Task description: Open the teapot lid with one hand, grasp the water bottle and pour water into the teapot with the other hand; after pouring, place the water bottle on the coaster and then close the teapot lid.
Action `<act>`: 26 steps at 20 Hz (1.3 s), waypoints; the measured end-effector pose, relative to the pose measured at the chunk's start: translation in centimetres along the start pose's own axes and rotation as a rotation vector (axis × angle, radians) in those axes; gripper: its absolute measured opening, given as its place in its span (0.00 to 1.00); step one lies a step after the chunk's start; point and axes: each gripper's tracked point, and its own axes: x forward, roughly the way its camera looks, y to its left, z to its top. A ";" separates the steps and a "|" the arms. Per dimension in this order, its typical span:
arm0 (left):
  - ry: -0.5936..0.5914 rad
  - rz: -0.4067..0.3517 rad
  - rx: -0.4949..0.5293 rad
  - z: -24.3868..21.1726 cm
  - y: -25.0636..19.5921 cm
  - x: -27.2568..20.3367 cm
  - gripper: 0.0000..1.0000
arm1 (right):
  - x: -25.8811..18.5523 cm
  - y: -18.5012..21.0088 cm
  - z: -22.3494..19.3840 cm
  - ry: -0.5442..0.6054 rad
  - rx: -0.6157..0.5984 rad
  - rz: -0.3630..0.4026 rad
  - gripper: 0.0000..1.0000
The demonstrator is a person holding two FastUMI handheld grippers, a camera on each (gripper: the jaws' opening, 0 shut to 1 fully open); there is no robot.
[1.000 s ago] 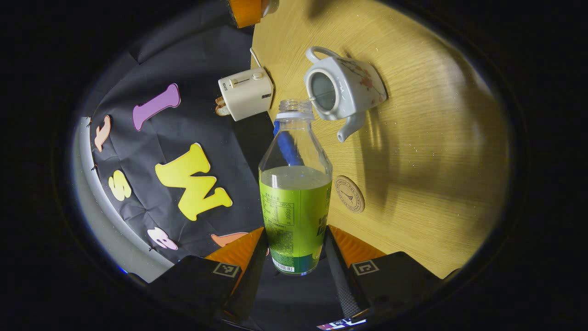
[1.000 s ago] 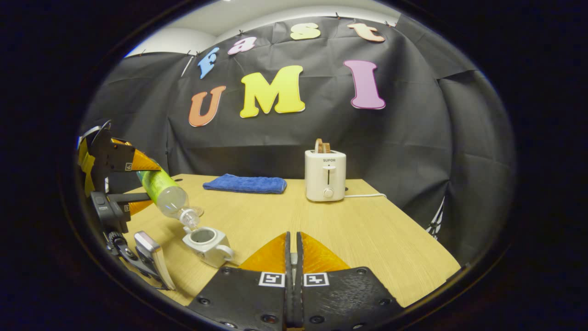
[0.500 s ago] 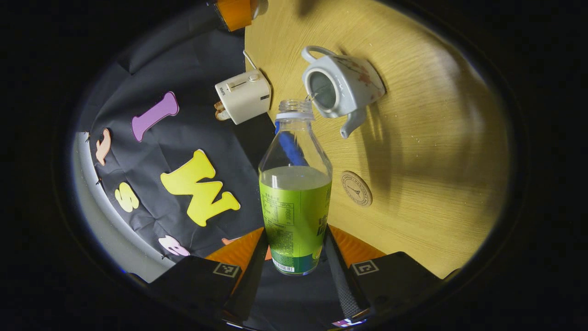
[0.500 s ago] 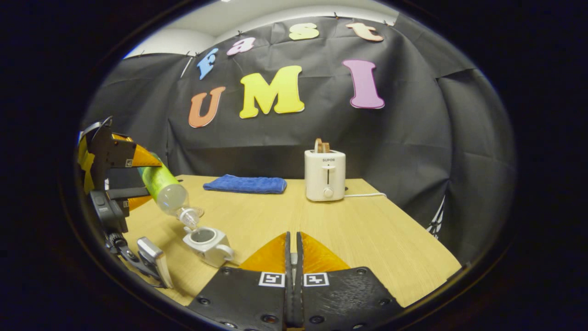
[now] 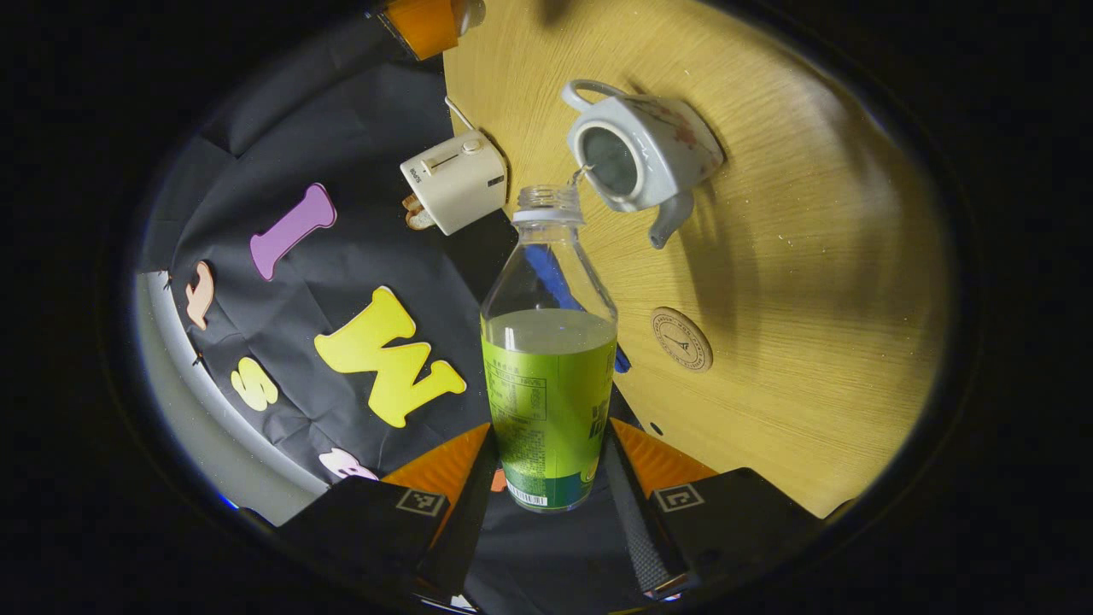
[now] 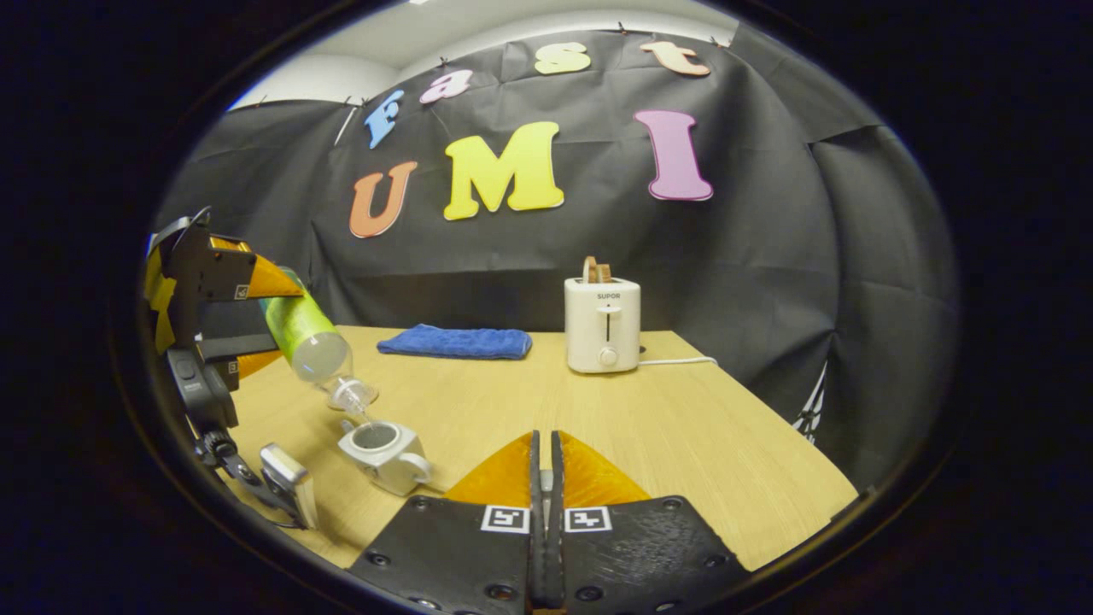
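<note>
- Left gripper view: the left gripper [image 5: 546,465] has both fingers clamped on the lower body of the water bottle [image 5: 549,367], whose base is hidden between them.
- The bottle's open neck sits at the rim of the lidless teapot [image 5: 642,154] at 1 o'clock, a thin stream crossing into it.
- The coaster [image 5: 680,339] lies bare on the table [image 5: 811,256] at 3 o'clock of the bottle.
- A blue cloth [image 5: 546,273] shows blurred through the bottle; the toaster [image 5: 455,181] is at 11 o'clock.
- Right gripper view: the right gripper [image 6: 544,465] has jaws nearly together on something small and pale; whether it is the lid cannot be told.
- At 9 o'clock the tilted bottle [image 6: 312,342] hangs over the teapot [image 6: 382,444].
</note>
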 end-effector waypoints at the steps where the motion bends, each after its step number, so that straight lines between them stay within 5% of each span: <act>1: 0.001 0.001 0.003 0.0 0.1 0.1 0.73 | 0.0 0.0 0.1 0.000 0.003 0.000 0.00; 21: 0.001 0.083 0.052 0.0 1.8 -0.1 0.73 | -0.2 0.0 0.4 -0.007 -0.007 -0.001 0.00; 26: -0.014 0.042 -0.048 0.0 0.8 0.3 0.73 | -0.4 -0.3 0.5 -0.009 0.003 -0.007 0.00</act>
